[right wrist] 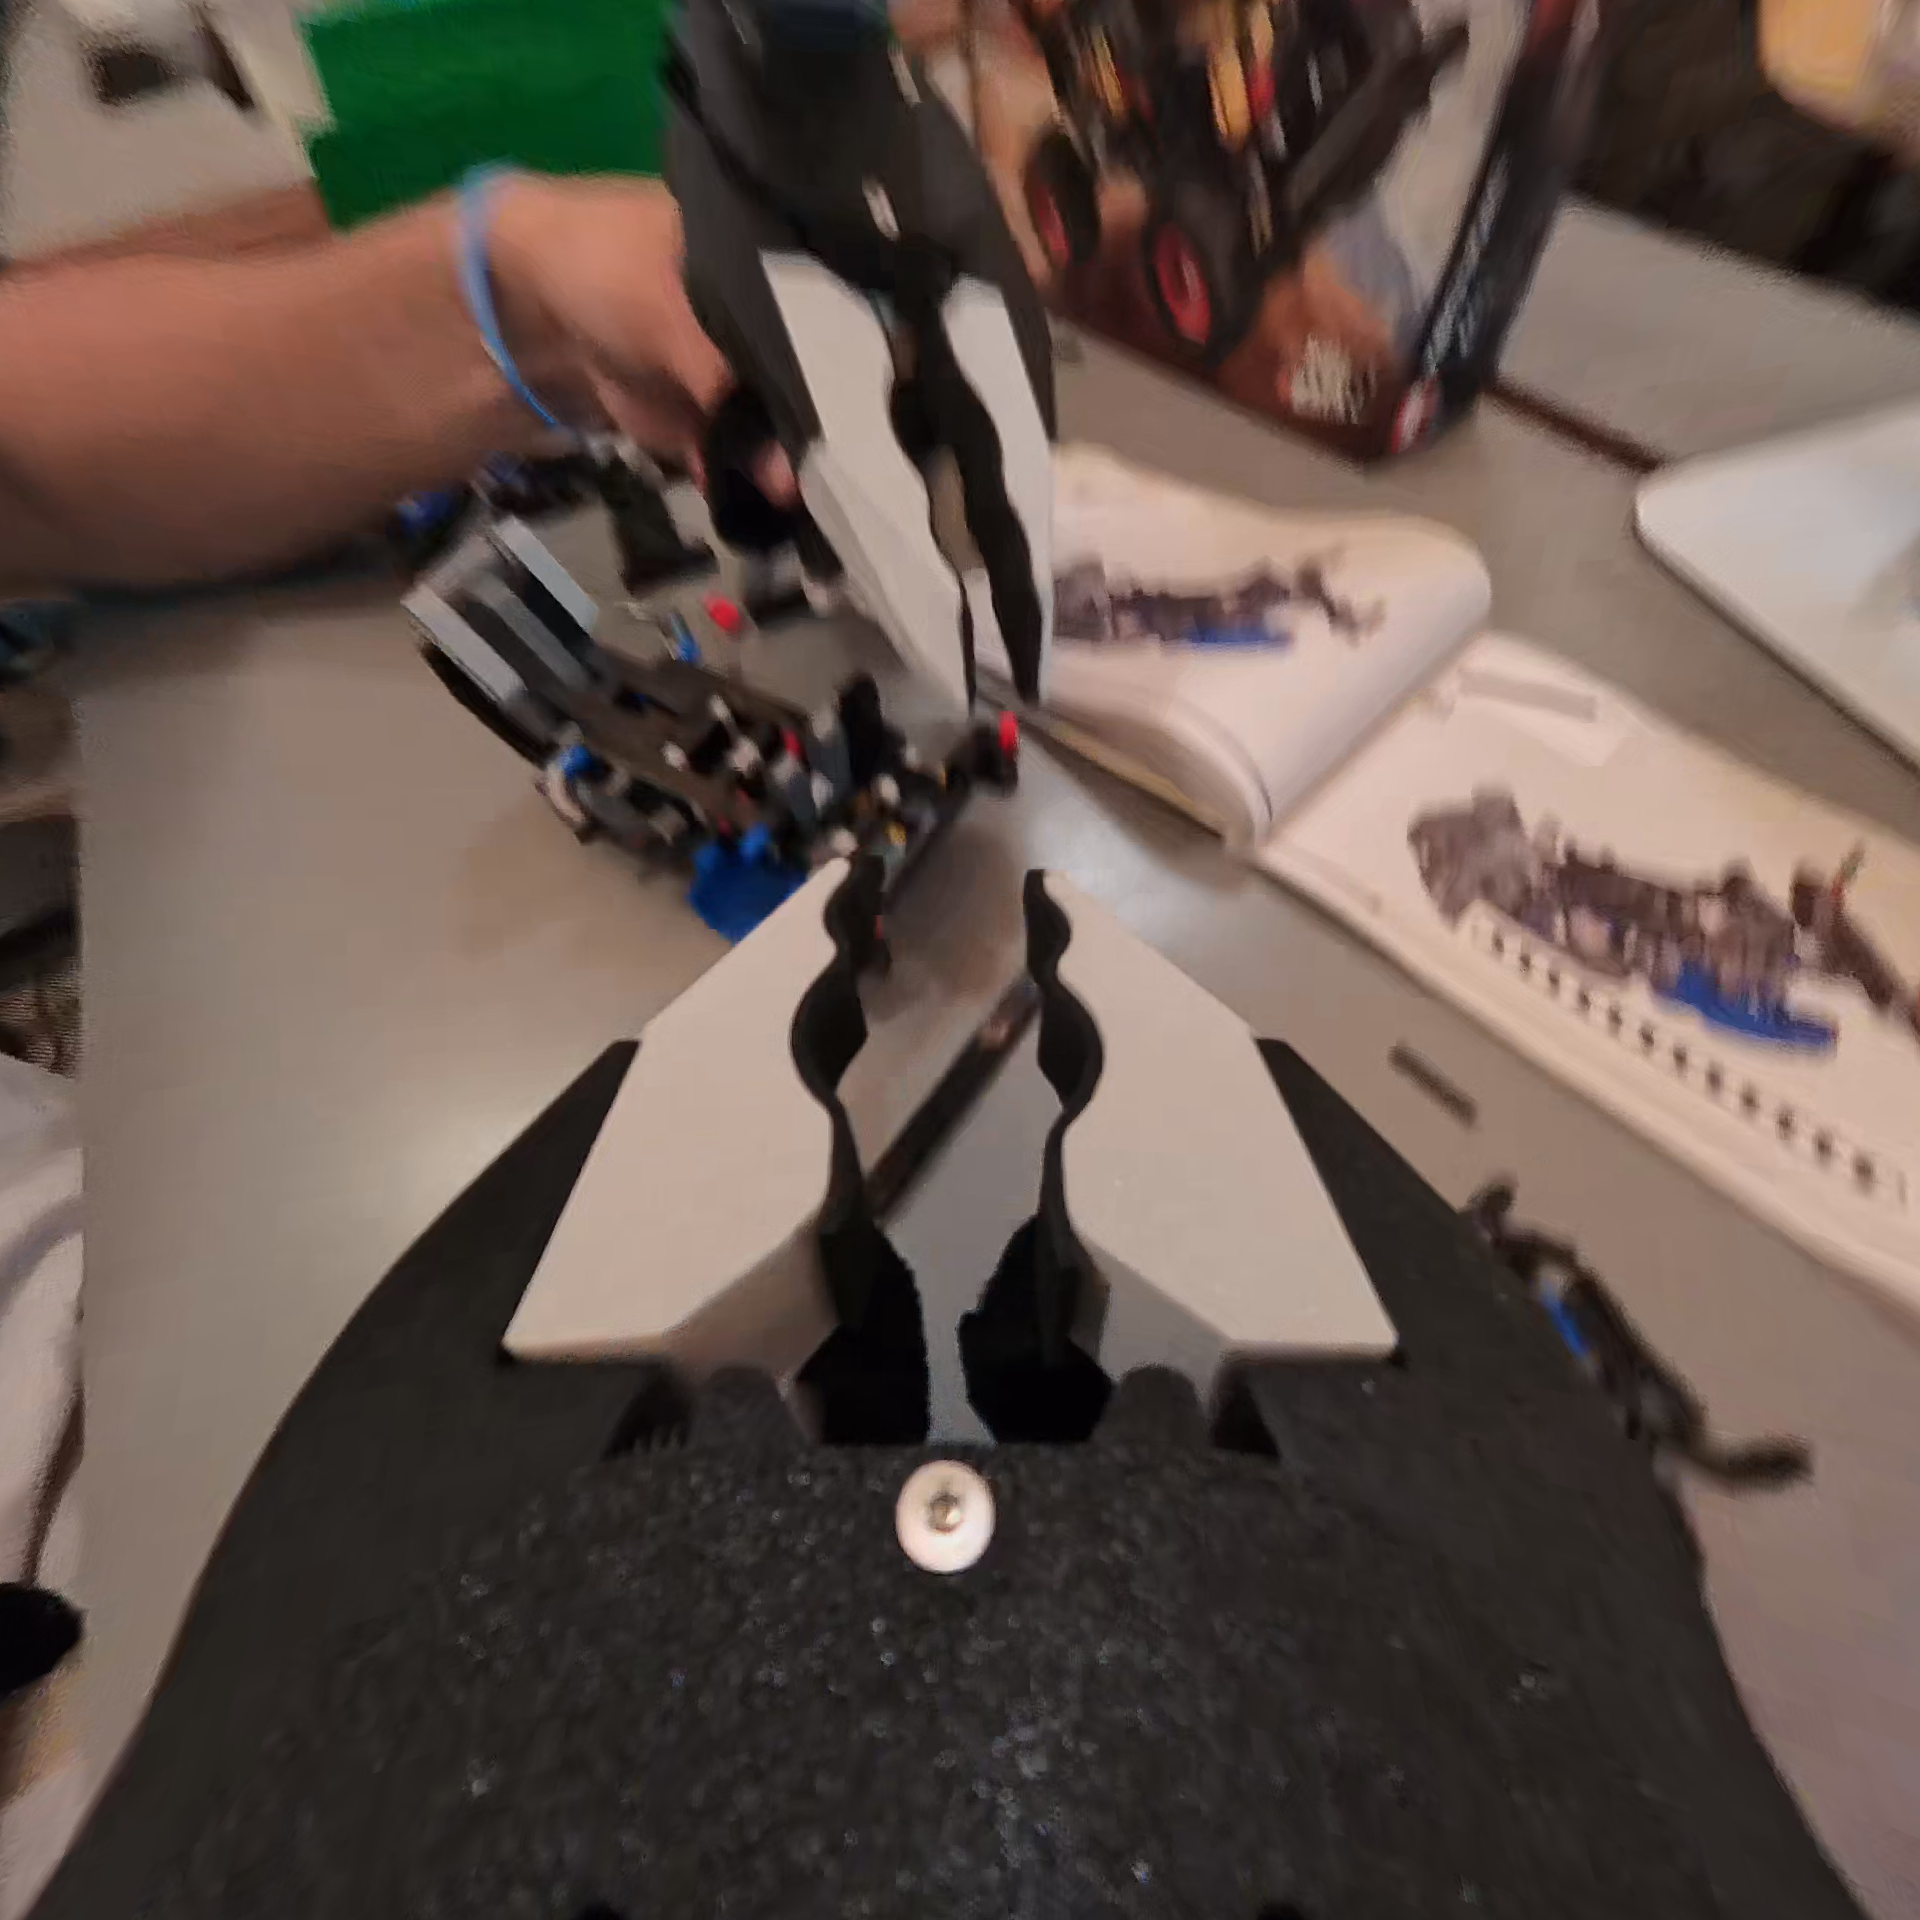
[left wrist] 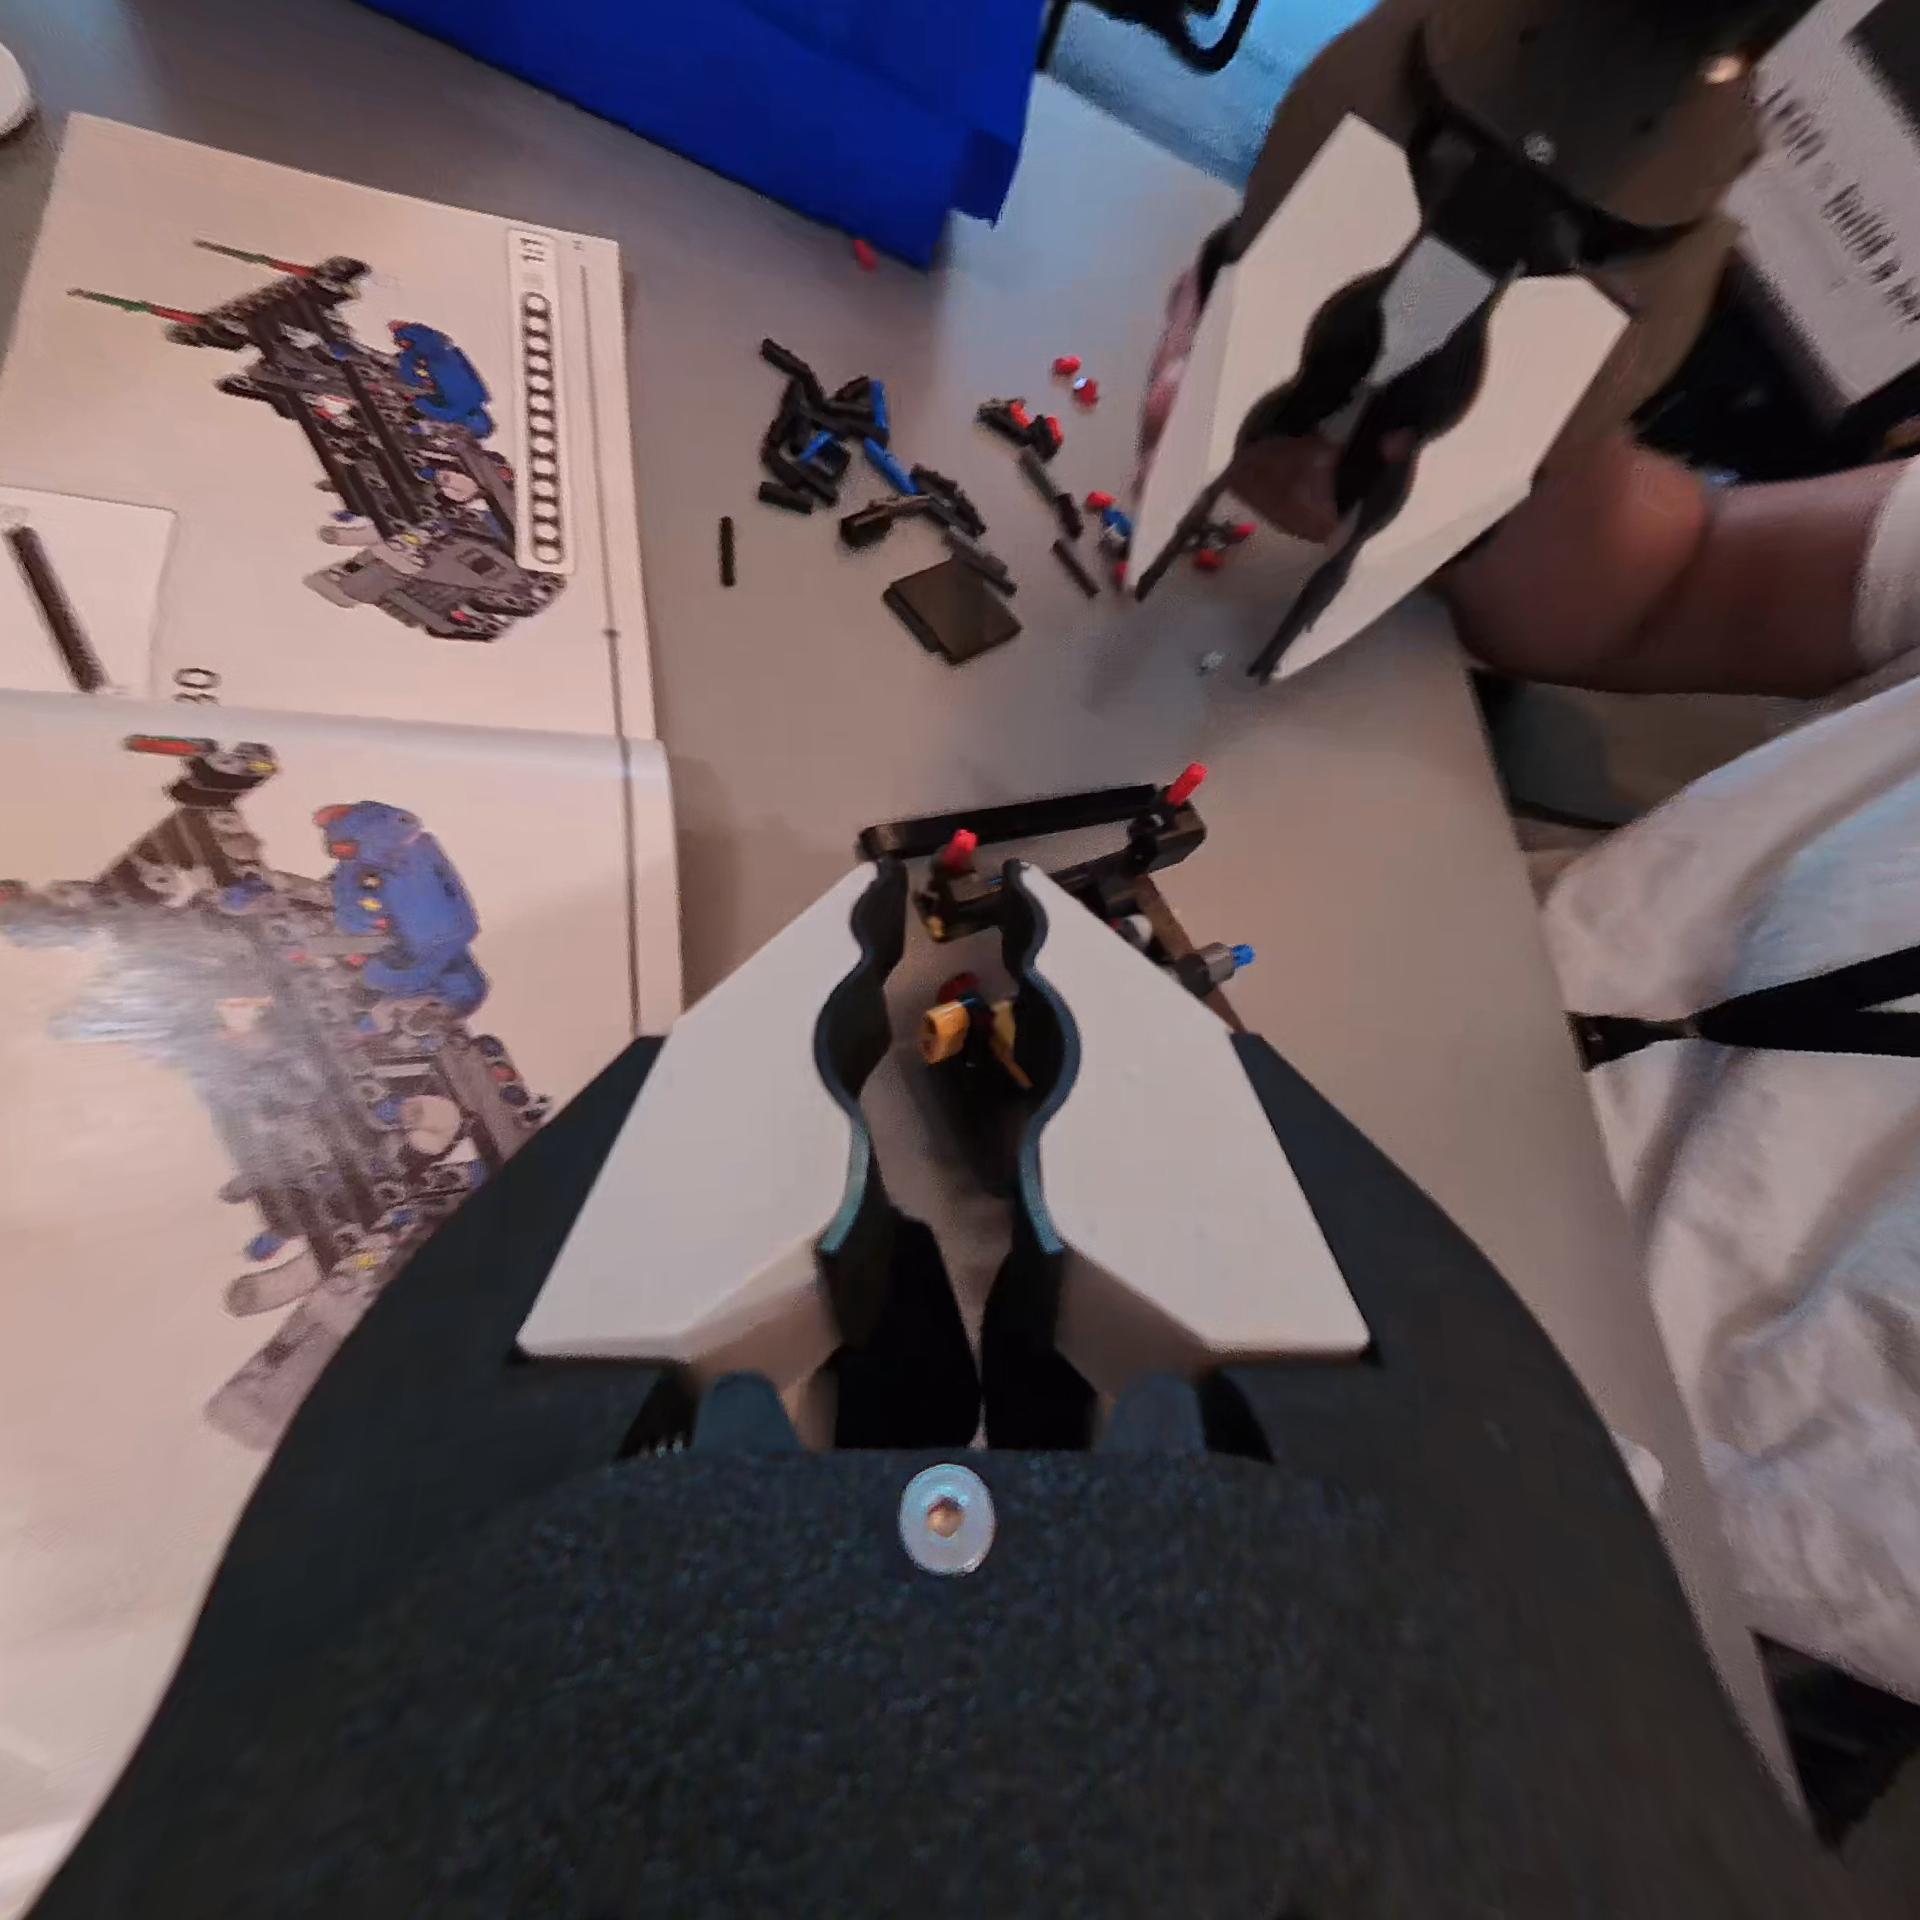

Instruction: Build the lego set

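Observation:
The partly built lego model (left wrist: 1039,821) lies on the grey table: black beams, red pins, a yellow part. It also shows in the right wrist view (right wrist: 675,748), with grey panels and blue parts. My left gripper (left wrist: 954,873) points down at the model's end, its jaws closed on a small black block with a red pin; it also shows in the right wrist view (right wrist: 997,701). My right gripper (right wrist: 948,878) is open and empty, held above the table near the model, blurred. A long black beam lies below its gap. It shows at the upper right of the left wrist view (left wrist: 1203,632).
Loose black, blue and red parts (left wrist: 883,468) and a flat black tile (left wrist: 951,613) lie beyond the model. The open instruction booklet (left wrist: 312,520) lies to the left. A blue bin (left wrist: 779,94) is behind it. The set's box (right wrist: 1299,208) stands at the back. The table edge is at the right, by the person's arm (left wrist: 1579,582). One gripper's finger ends stand about 7 cm off the other's. The flat black tile (left wrist: 951,613) sits 9 cm or so from the ends of my right fingers.

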Motion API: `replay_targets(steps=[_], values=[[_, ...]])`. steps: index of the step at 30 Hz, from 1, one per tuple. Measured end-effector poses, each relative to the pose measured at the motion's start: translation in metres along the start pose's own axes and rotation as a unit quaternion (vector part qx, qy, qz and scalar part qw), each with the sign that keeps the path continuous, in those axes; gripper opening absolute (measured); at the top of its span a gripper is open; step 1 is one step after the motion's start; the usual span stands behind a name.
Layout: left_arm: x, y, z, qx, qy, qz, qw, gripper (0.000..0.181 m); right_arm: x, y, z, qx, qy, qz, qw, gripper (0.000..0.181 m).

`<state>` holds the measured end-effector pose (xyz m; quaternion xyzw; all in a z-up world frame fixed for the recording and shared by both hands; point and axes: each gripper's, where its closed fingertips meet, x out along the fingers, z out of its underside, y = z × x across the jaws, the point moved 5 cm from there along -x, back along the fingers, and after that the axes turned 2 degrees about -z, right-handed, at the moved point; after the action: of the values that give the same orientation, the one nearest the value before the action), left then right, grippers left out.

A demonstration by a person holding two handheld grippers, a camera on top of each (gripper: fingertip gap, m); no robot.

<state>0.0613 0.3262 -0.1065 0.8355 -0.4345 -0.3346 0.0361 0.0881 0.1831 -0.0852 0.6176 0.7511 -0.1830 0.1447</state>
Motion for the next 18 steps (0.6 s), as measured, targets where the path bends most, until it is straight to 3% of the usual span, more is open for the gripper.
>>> replay_targets(steps=[1, 7, 9, 18], values=[[0.001, 0.001, 0.001, -0.013, 0.004, 0.021, 1.0, 0.015, 0.005, 0.004, -0.009, -0.02, 0.023, -0.018, 0.999, 0.028], [0.01, -0.002, 0.01, -0.053, 0.014, 0.077, 0.996, 0.013, 0.051, 0.021, -0.002, -0.088, 0.015, -0.078, 0.993, 0.02], [0.011, -0.002, 0.01, -0.059, 0.023, 0.087, 0.994, 0.012, 0.056, 0.024, 0.001, -0.094, 0.014, -0.074, 0.993, 0.011], [0.014, -0.001, 0.009, -0.055, 0.025, 0.091, 0.994, 0.011, 0.063, 0.024, 0.002, -0.076, 0.031, -0.087, 0.993, 0.004]])
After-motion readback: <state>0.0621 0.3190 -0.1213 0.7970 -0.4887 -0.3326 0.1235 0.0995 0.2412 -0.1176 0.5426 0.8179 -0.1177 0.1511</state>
